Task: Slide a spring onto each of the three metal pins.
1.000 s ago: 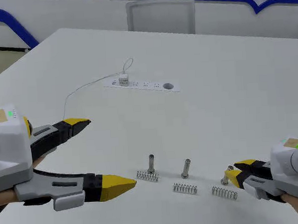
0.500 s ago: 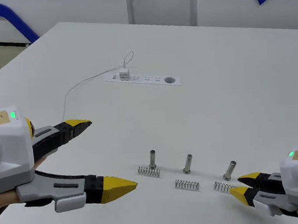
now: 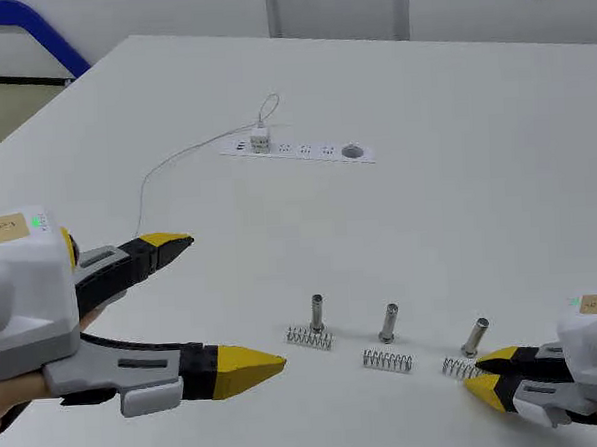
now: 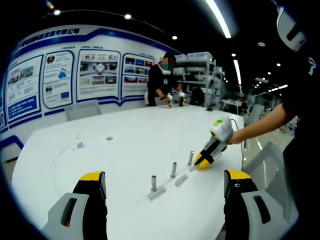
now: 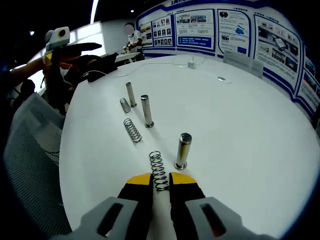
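Left hand-held gripper (image 3: 232,301): released wide, idle away from the pins (image 3: 389,322)
Right hand-held gripper (image 5: 161,179): jaws astride nearest spring's (image 5: 158,169) end for pickup; clamping unclear
Springs (image 3: 387,360): flat on surface (image 3: 429,227), one beside each upright pin

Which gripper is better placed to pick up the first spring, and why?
The right gripper: its jaws straddle the end of the nearest spring, which lies beside a pin. The left gripper hangs wide open, well away from the springs.
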{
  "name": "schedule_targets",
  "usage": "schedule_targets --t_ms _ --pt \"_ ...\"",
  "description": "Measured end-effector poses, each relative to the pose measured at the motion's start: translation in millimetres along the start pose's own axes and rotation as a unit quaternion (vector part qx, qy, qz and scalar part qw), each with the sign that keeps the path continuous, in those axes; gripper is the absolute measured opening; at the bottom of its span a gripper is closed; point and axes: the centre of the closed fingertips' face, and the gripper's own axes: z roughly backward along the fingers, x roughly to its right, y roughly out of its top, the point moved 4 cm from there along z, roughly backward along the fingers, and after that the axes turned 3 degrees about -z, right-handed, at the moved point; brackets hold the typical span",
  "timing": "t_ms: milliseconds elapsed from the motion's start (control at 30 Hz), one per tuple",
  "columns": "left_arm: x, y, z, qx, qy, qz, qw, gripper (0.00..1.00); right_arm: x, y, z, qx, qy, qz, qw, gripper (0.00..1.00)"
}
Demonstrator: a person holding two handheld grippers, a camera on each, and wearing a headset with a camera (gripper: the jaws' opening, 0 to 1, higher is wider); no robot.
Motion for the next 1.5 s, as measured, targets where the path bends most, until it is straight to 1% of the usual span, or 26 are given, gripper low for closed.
schedule_targets --t_ms 133,233,300,433,567,633,700,733,767,867,933,1033,1133,1233,1333,1400,1500 --pt "2.0 -0.2 -2.2 -0.002 -0.004 -0.001 1.0 1.0 -1.2 -1.2 0.4 -0.001 -0.002 0.006 1.0 0.11" --pt "5.1 -0.2 -3.8 -0.001 -0.007 -0.003 1.0 1.0 -3.0 -2.1 2.2 -0.01 -0.012 0.017 0.9997 0.11" --pt "6.7 -0.1 -4.1 0.0 -0.009 -0.003 1.0 1.0 -5.8 -2.5 4.4 -0.011 -0.011 0.017 0.9997 0.11" --pt "8.9 -0.2 -7.2 0.0 -0.013 0.0 0.9999 1.0 -11.7 0.3 9.2 -0.005 -0.005 0.02 0.9998 0.11" --pt "10.2 8.9 -16.1 0.016 -0.019 0.002 0.9997 1.0 -14.9 4.0 13.0 -0.004 -0.005 0.023 0.9997 0.11" --pt "12.1 12.0 -19.4 0.021 -0.024 0.001 0.9995 1.0 -16.3 6.9 15.9 -0.005 -0.006 0.028 0.9996 0.11" --pt "14.9 14.0 -22.7 0.021 -0.03 -0.006 0.9993 0.99 -17.7 11.6 20.3 -0.002 -0.007 0.034 0.9994 0.11" --pt "16.2 14.3 -24.1 0.019 -0.035 -0.015 0.9991 0.99 -17.7 14.7 23.1 0.0 -0.007 0.041 0.9991 0.11" --pt "16.1 14.0 -24.9 0.017 -0.035 -0.018 0.9991 0.98 -17.7 16.5 24.8 0.001 -0.008 0.048 0.9988 0.11" --pt "15.3 15.0 -25.5 0.019 -0.037 -0.019 0.999 0.98 -16.8 22.0 31.6 -0.001 -0.011 0.06 0.9982 0.11" --pt "15.2 17.0 -25.3 0.024 -0.039 -0.018 0.9988 0.97 -16.9 27.7 37.3 0.004 -0.013 0.062 0.998 0.11" --pt "15.7 18.9 -25.7 0.027 -0.041 -0.021 0.9986 0.96 -20.1 37.4 44.3 0.016 -0.013 0.064 0.9978 0.11" --pt "17.6 18.3 -27.7 0.024 -0.046 -0.026 0.9983 0.93 -26.3 46.2 48.0 0.023 -0.008 0.07 0.9972 0.11" --pt "20.4 17.6 -31.1 0.023 -0.05 -0.031 0.998 0.91 -35.7 56.0 49.4 0.028 0.0 0.086 0.9959 0.11" --pt "23.7 18.3 -35.3 0.023 -0.057 -0.03 0.9977 0.9 -42.6 63.0 49.8 0.031 0.005 0.103 0.9942 0.11" --pt "26.6 18.0 -38.3 0.019 -0.062 -0.035 0.9973 0.89 -46.6 66.3 50.3 0.029 0.008 0.116 0.9928 0.11" --pt "30.3 17.8 -42.2 0.015 -0.072 -0.04 0.9964 0.88 -51.4 71.4 52.3 0.035 0.013 0.119 0.9922 0.11"
